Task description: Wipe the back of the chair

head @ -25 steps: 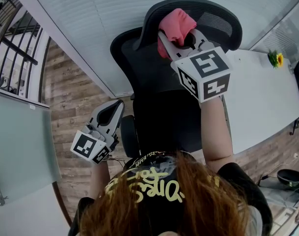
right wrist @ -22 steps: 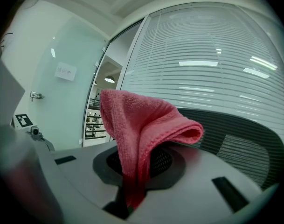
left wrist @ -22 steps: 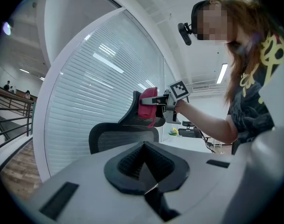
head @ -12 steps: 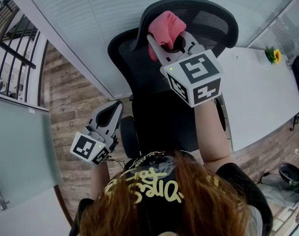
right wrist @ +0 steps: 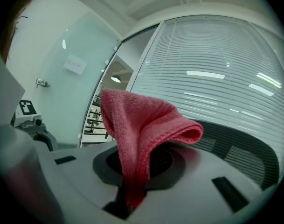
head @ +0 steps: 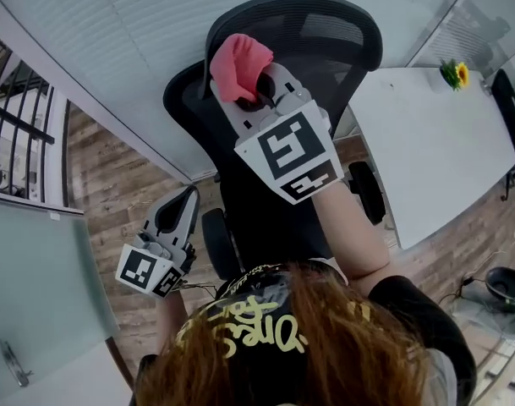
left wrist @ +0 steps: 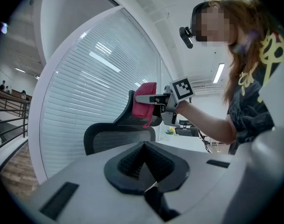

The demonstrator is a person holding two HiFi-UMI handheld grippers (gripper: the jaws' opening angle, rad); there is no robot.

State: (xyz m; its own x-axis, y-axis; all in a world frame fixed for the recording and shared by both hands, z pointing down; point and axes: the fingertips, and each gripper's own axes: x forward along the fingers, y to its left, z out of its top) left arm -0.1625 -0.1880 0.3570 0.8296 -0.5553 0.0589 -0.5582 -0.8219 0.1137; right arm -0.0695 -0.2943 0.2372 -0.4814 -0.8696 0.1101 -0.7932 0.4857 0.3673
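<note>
Right gripper is clamping a pink cloth: jaws are closing on its fold, and the loose end is flopping forward over them in the right gripper view. I am holding it at top centre of the head view, with the cloth lying over the upper left rim of the black mesh chair back. I cannot tell whether it is pressing on the mesh. Left gripper is hanging at lower left beside the chair, above the wood floor, jaws together, gripping nothing. A white desk is sitting at right.
</note>
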